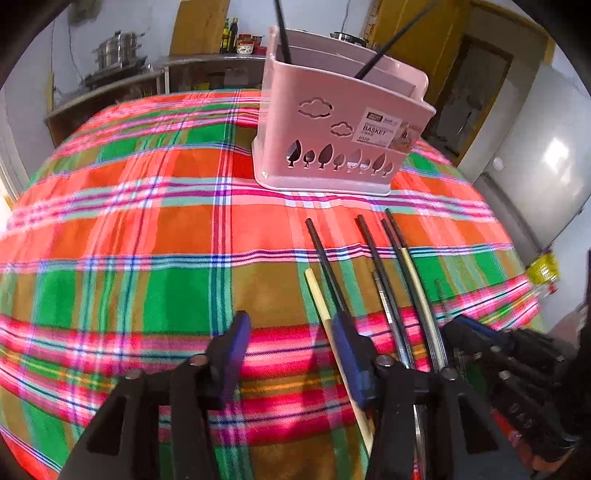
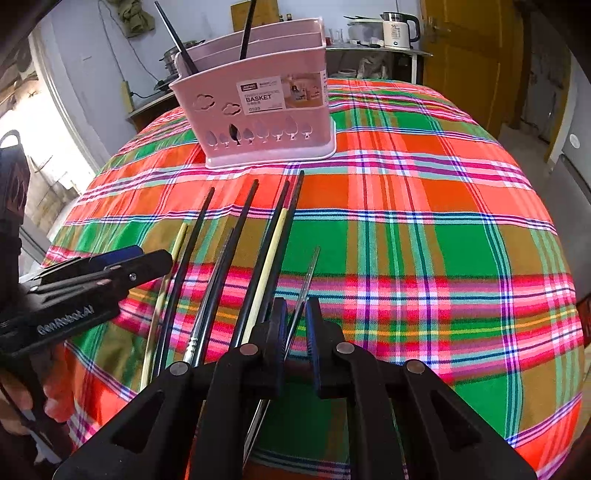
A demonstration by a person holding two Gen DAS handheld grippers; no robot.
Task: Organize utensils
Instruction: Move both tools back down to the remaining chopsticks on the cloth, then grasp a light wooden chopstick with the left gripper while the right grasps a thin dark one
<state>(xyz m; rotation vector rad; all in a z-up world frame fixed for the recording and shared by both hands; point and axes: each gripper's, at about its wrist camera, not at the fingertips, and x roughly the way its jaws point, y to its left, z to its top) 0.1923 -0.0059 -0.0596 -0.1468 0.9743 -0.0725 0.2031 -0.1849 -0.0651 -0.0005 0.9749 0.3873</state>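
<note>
A pink utensil basket [image 1: 332, 122] [image 2: 258, 118] stands at the far side of the plaid-covered table, with two black chopsticks [image 1: 282, 33] leaning in it. Several loose chopsticks lie side by side on the cloth, black [image 1: 373, 251], pale wooden [image 1: 317, 295] and silver metal [image 2: 306, 280]. My left gripper [image 1: 291, 321] is open over the left end of the row. The pale wooden chopstick lies just inside its right finger [image 1: 351, 354]. My right gripper [image 2: 297, 306] straddles the metal chopstick, its jaws narrow with a little gap on each side of it.
The plaid cloth [image 1: 147, 221] covers the whole table. Each gripper shows in the other's view: the right gripper [image 1: 465, 325] and the left gripper [image 2: 147, 256]. Behind are steel pots [image 1: 118, 48] on a shelf, a kettle [image 2: 397, 31] and a yellow door [image 2: 461, 55].
</note>
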